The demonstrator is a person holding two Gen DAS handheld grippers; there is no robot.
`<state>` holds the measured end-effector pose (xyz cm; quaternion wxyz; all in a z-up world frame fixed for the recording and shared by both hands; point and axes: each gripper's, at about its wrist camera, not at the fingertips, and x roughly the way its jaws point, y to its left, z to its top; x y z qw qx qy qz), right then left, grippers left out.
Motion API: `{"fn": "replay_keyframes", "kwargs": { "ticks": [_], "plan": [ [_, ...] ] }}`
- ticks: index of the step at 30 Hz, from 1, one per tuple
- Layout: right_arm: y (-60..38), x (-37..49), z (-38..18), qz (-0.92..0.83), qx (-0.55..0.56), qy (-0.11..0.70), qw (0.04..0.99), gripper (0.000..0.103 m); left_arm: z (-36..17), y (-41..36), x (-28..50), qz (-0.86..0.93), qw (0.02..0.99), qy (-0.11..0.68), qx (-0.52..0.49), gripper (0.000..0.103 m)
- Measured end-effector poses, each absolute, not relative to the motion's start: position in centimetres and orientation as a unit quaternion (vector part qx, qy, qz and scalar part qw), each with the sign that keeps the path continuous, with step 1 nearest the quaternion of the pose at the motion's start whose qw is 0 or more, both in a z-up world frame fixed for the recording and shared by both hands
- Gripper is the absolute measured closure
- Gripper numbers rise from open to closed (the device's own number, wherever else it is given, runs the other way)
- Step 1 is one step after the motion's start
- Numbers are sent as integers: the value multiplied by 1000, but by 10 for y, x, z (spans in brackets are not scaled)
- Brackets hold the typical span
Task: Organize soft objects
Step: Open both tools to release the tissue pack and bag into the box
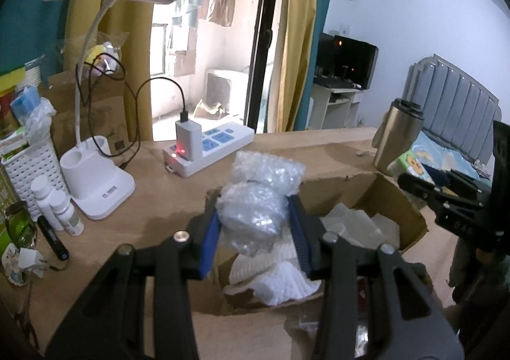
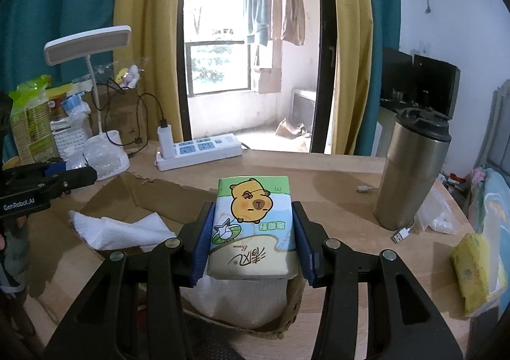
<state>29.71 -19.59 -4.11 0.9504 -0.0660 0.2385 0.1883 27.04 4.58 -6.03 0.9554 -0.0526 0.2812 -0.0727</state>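
Mid-carry, both claws loaded over the cardboard box [image 1: 395, 200] on the bench [image 1: 153, 210]. Left claw [image 1: 255, 226] clamped on a wad of bubble wrap [image 1: 255, 200], held above the box's near-left part, over white cloths [image 1: 277, 277] already inside. Right claw [image 2: 251, 242] clamped on a capybara-print tissue pack [image 2: 253, 226], above the box's right end, white padding below it. Steel tumbler [image 2: 411, 169] standing right of box, power strip [image 2: 197, 151] behind it. Judged step: bringing items to the box, w/ release pending. Next: lower each into the box, clear of rim, then open. Yellow sponge [image 2: 475, 274] far right of box prob. next pickup
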Motion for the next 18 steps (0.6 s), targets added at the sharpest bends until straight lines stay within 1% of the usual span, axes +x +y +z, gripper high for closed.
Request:
{"fn": "replay_keyframes", "kwargs": {
  "ticks": [10, 11, 13, 14, 16, 17, 18],
  "plan": [
    [-195, 313, -52, 183, -64, 263, 945, 54, -77, 38, 284, -71, 946, 313, -43, 60],
    [-194, 315, -53, 182, -64, 265, 945, 53, -78, 37, 285, -73, 945, 315, -42, 60],
    [-192, 316, -56, 183, -66, 270, 943, 43, -81, 35, 287, -80, 942, 322, -40, 59],
    [-192, 317, -57, 184, -67, 272, 942, 38, -82, 34, 287, -81, 942, 324, -39, 51],
    [-191, 317, -58, 186, -68, 275, 941, 36, -82, 32, 286, -80, 942, 322, -38, 48],
    [-190, 317, -60, 188, -69, 279, 939, 36, -80, 31, 285, -81, 944, 319, -37, 39],
    [-190, 316, -60, 188, -68, 280, 939, 36, -78, 30, 282, -84, 945, 314, -35, 32]
  ]
}}
